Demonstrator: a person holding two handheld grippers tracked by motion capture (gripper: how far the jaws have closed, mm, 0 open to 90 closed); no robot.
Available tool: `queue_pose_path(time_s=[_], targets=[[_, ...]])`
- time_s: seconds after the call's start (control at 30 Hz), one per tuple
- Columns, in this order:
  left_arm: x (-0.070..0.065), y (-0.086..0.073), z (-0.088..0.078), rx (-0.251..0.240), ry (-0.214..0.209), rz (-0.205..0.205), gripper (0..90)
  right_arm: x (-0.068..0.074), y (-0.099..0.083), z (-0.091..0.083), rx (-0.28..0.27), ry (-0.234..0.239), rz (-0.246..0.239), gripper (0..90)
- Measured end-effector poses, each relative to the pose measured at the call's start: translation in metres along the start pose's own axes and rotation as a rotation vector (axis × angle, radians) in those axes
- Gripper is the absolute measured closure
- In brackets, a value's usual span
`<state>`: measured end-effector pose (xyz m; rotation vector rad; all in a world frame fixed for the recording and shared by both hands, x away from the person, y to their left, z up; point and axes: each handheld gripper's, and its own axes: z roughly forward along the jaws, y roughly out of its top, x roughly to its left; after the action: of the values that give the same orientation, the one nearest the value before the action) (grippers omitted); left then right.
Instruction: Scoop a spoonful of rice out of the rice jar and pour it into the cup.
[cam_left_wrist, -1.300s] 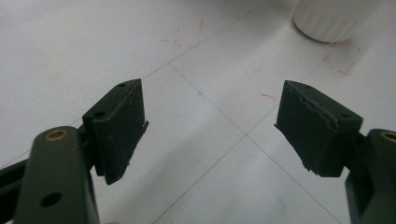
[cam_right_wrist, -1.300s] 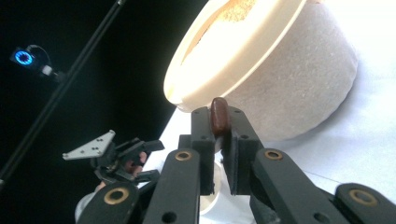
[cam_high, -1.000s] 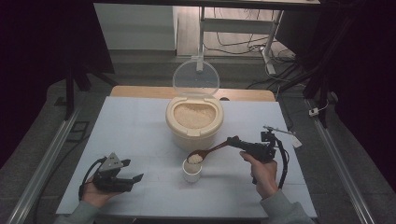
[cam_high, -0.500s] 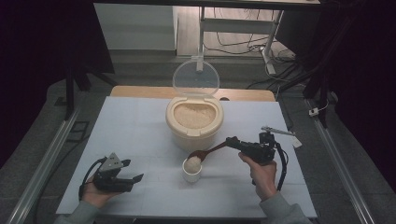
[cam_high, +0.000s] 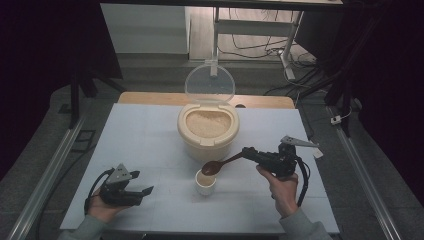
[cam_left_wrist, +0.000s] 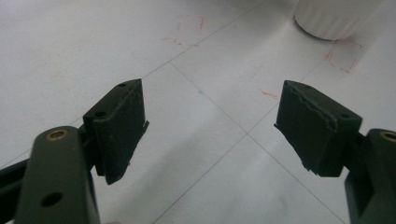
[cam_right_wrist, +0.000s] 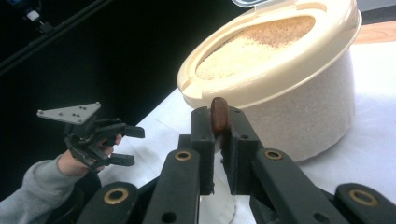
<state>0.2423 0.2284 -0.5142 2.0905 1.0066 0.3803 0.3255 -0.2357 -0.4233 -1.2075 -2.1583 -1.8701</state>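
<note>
Brown spoon (cam_high: 220, 165) pinched in right gripper (cam_high: 250, 153) jaws over cup (cam_high: 205, 183); left gripper (cam_high: 145, 192) jaws spread

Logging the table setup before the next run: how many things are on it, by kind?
Cream round plastic tub of rice, clear lid up: 1
Small white cup: 1
Brown wooden spoon: 1
Black two-jaw grippers, left and right: 2
Total: 5

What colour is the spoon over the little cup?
Dark reddish brown. The spoon shows best in the high view, its bowl over the white cup.
</note>
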Motion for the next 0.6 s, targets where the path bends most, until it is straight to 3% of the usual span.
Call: queue_pose_path(time_s=[0.27,0.6], targets=[[-0.001,0.001,0.001,-0.002,0.003,0.004,23.6,-0.005,0.002,-0.006,-0.003,0.015,-0.001,82.6],[-0.002,0.002,0.002,-0.002,-0.004,0.009,23.6,-0.003,0.009,-0.031,-0.037,0.010,-0.003,82.5]])
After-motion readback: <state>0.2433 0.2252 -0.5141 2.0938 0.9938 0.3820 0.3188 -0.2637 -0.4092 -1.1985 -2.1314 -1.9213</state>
